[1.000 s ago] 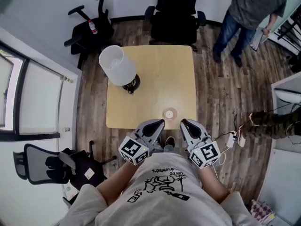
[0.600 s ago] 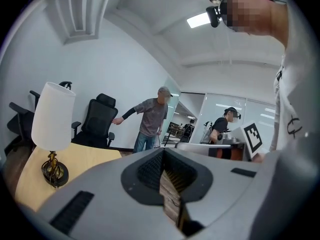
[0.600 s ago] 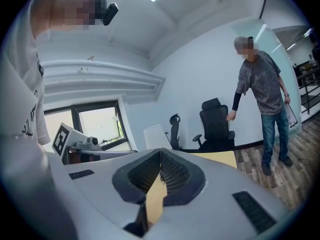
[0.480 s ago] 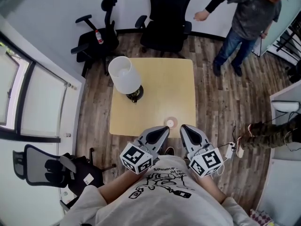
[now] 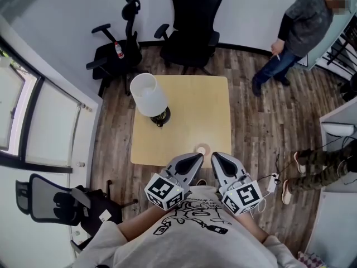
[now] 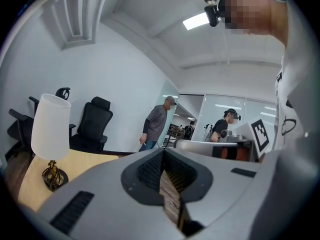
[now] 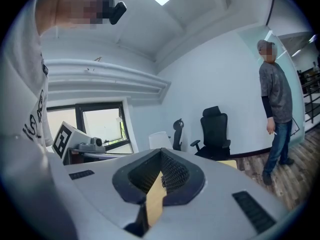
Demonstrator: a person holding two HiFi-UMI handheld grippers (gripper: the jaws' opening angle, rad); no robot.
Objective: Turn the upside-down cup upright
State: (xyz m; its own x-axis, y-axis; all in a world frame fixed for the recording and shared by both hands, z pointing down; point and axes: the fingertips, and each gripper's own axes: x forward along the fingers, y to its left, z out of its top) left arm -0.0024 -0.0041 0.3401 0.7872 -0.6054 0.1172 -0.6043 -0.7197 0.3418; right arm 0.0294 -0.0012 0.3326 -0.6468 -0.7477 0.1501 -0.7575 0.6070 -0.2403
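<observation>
A small pale cup (image 5: 202, 148) stands on the wooden table (image 5: 184, 110) close to its front edge; from above I cannot tell which way up it is. My left gripper (image 5: 197, 157) is shut and holds nothing, just in front of the cup and to its left. Held beside it, my right gripper (image 5: 215, 156) is shut and empty too, just right of the cup. Neither touches the cup. The left gripper view has the left gripper (image 6: 162, 152) with its jaws together. In the right gripper view the right gripper (image 7: 161, 152) is likewise shut. The cup appears in neither gripper view.
A table lamp with a white shade (image 5: 148, 94) stands at the table's left side. Black office chairs (image 5: 189, 24) line the far wall, and another chair (image 5: 53, 197) sits near left. A person (image 5: 298, 35) stands at the far right, and a pair of legs (image 5: 315, 163) reaches in from the right.
Both grippers have risen and now sit higher over the table's front edge. The person at the back has walked to the right. The cup has stayed in place.
</observation>
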